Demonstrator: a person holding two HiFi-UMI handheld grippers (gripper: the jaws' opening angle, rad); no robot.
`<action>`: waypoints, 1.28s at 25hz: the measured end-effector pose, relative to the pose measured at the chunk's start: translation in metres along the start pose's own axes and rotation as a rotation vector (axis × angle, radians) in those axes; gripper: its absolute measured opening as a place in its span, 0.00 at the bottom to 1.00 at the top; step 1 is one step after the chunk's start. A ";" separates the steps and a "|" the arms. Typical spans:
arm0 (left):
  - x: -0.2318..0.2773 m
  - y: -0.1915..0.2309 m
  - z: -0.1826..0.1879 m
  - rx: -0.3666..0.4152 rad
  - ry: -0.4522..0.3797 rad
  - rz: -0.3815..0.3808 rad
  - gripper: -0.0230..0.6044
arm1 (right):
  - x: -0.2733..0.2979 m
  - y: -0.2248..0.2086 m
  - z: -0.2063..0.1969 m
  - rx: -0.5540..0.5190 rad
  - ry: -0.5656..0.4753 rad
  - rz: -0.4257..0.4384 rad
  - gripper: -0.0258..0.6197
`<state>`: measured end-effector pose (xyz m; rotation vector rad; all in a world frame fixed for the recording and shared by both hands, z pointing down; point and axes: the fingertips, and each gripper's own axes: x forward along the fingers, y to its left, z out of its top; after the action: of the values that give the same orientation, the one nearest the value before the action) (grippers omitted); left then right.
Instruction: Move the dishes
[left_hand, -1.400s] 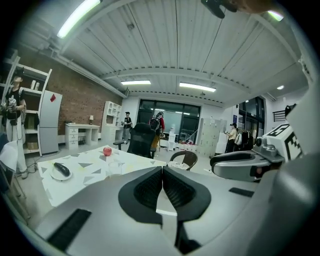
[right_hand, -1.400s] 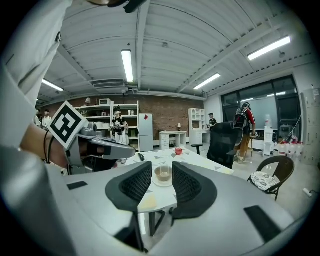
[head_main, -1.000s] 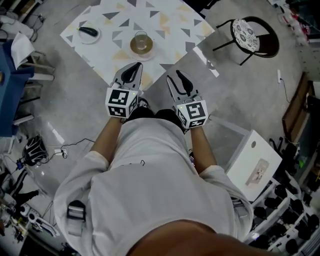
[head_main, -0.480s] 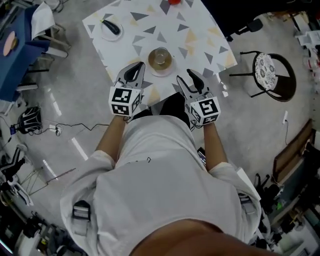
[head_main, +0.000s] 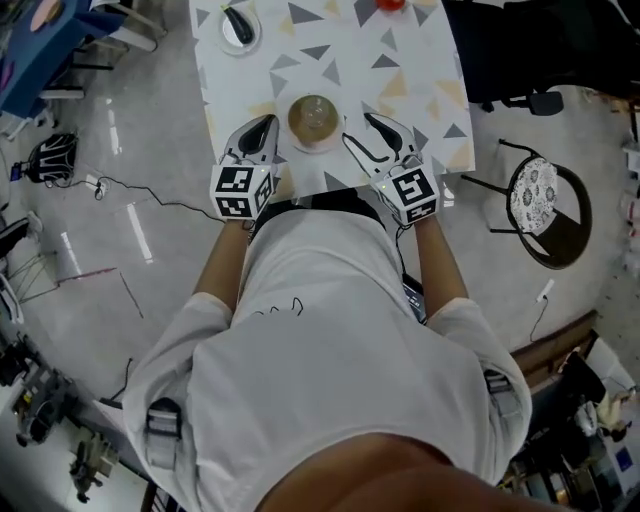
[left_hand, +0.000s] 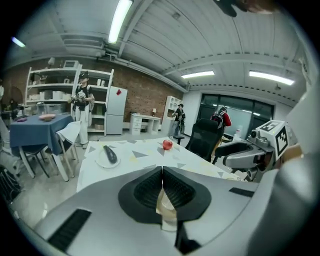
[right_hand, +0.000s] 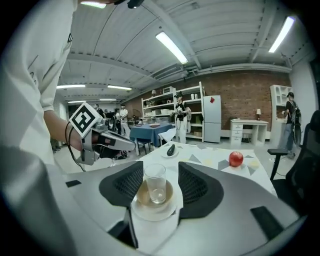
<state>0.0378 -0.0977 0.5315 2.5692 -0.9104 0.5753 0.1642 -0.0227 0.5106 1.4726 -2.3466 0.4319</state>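
A clear glass (head_main: 313, 117) stands on a brown saucer and a white plate (head_main: 297, 143) near the front edge of the triangle-patterned table (head_main: 420, 80). My left gripper (head_main: 262, 128) is just left of the plate, shut with nothing in it. In its own view the left gripper (left_hand: 162, 172) has its pads touching, with the glass (left_hand: 167, 210) partly hidden behind them. My right gripper (head_main: 362, 130) is just right of the plate, open. In the right gripper view the glass (right_hand: 155, 182) shows between the spread jaws of the right gripper (right_hand: 155, 170), slightly ahead and untouched.
A small plate with a dark eggplant (head_main: 238, 24) sits at the table's far left, and a red apple (right_hand: 236, 159) at its far side. A round patterned stool (head_main: 540, 200) and a black office chair (head_main: 520, 50) stand to the right. Cables (head_main: 60, 155) lie on the floor at left.
The person has stepped up to the table and turned. Both grippers moved forward over the table's front edge and now flank the plate with the glass.
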 end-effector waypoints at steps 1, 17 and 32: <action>0.001 0.001 -0.003 -0.009 -0.001 0.024 0.07 | 0.004 -0.002 -0.002 -0.006 0.004 0.027 0.38; -0.044 0.009 -0.057 -0.195 -0.028 0.294 0.07 | 0.066 0.012 -0.043 -0.110 0.112 0.288 0.53; -0.038 0.017 -0.069 -0.209 -0.019 0.294 0.07 | 0.115 0.025 -0.058 -0.091 0.139 0.298 0.59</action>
<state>-0.0183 -0.0598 0.5752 2.2751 -1.2951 0.5038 0.1018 -0.0798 0.6111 1.0207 -2.4434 0.4776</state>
